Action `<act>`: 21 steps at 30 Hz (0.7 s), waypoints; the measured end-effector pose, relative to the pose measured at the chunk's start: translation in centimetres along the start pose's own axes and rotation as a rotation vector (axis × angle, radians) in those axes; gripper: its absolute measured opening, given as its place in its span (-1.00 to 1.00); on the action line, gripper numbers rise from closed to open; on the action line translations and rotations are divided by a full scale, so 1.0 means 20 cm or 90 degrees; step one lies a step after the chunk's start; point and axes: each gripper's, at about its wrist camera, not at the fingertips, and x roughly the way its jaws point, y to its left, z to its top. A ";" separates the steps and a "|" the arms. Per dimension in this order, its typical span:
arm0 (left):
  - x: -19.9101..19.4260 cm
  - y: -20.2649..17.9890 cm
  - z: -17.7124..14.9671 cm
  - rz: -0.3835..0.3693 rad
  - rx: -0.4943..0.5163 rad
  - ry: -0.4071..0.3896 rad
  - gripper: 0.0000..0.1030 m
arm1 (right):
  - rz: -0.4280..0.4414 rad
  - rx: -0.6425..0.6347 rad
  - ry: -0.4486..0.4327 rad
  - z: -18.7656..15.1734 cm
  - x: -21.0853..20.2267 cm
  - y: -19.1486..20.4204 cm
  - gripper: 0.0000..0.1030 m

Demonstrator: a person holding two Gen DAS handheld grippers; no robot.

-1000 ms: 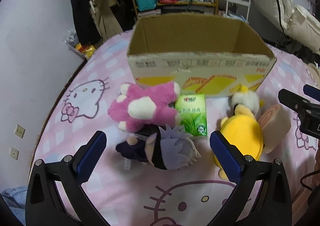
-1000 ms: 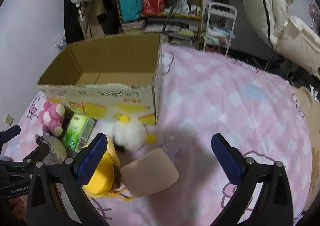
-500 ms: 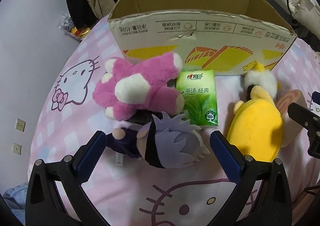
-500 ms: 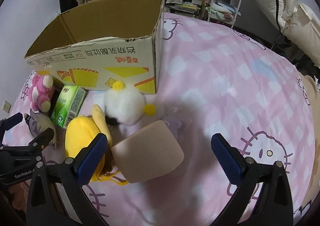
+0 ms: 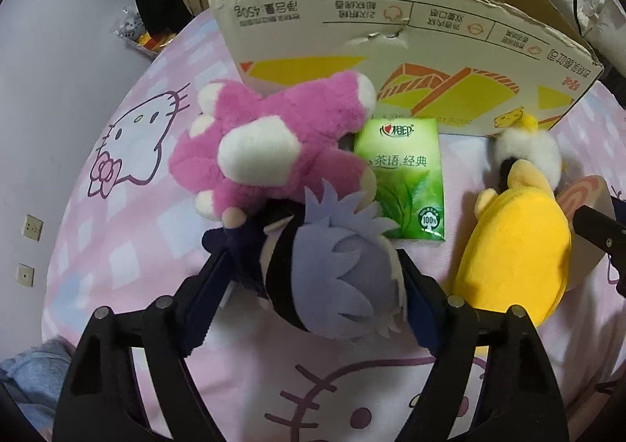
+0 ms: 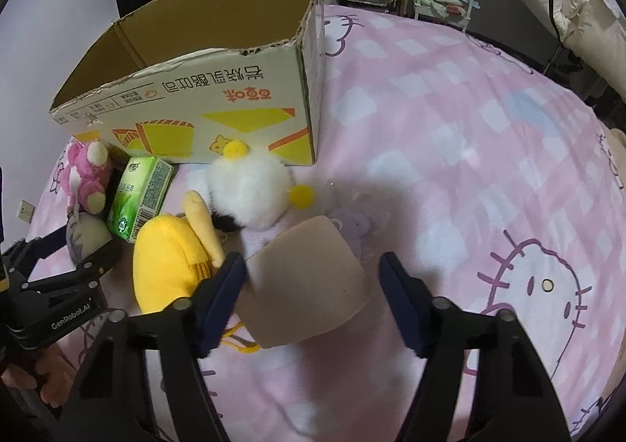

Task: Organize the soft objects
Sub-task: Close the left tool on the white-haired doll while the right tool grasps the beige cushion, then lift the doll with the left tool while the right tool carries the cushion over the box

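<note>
left gripper (image 5: 315,285) clamping purple-haired doll (image 5: 336,281), right gripper (image 6: 313,293) straddling tan cushion (image 6: 309,281)

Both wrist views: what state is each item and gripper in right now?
Cardboard box: upright, open-topped; inside not visible.
Grey-haired doll: lying down, clamped at the head.
Left gripper: shut on the doll.
Right gripper: open, straddling the tan pad.
Pink plush: lying against the box.
Green tissue pack: flat, sealed.
</note>
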 end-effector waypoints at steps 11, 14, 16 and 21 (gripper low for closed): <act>-0.05 0.05 -0.02 -0.033 -0.026 -0.015 0.31 | 0.009 -0.014 -0.020 -0.02 -0.03 0.04 -0.25; -0.06 0.07 -0.03 -0.038 -0.039 -0.016 0.32 | 0.013 -0.015 -0.037 -0.02 -0.06 0.03 -0.26; -0.06 0.09 -0.03 -0.042 -0.046 -0.017 0.32 | 0.011 -0.017 -0.056 -0.02 -0.09 0.04 -0.26; -0.07 0.11 -0.04 -0.055 -0.056 -0.019 0.32 | 0.007 -0.014 -0.068 -0.02 -0.12 0.04 -0.26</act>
